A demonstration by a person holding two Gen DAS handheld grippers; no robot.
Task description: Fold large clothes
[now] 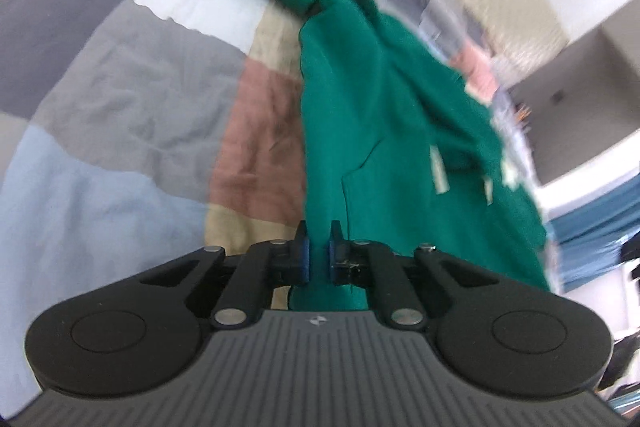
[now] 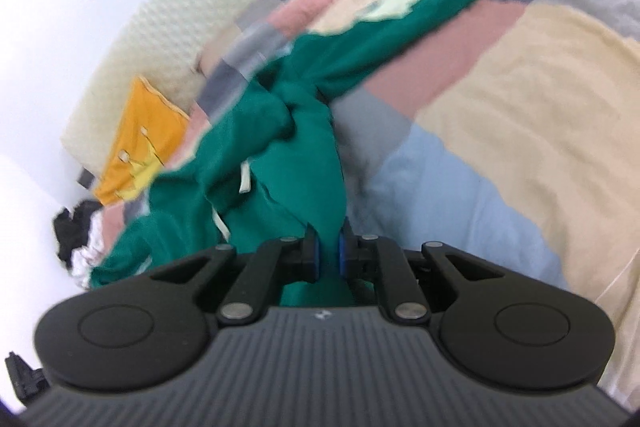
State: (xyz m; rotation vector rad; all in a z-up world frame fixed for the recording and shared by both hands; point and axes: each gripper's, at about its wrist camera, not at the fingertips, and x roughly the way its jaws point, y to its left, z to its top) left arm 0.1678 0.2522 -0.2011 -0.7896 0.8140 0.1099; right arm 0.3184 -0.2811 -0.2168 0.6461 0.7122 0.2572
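A green hoodie (image 1: 380,115) with pale drawstrings lies stretched over a patchwork quilt (image 1: 120,107). My left gripper (image 1: 319,247) is shut on the hoodie's near edge, the cloth pinched between its blue pads. One sleeve runs away to the upper left, ending in a cuff. In the right wrist view the same green hoodie (image 2: 296,147) bunches up in front of my right gripper (image 2: 329,247), which is shut on a fold of its fabric. A sleeve with a pale print stretches to the upper right there.
A yellow-orange garment (image 2: 144,139) lies by the cream headboard (image 2: 200,7) at the quilt's far side. A dark and white pile (image 2: 76,235) sits at the left edge. Blue fabric (image 1: 592,227) and a white wall show at right in the left wrist view.
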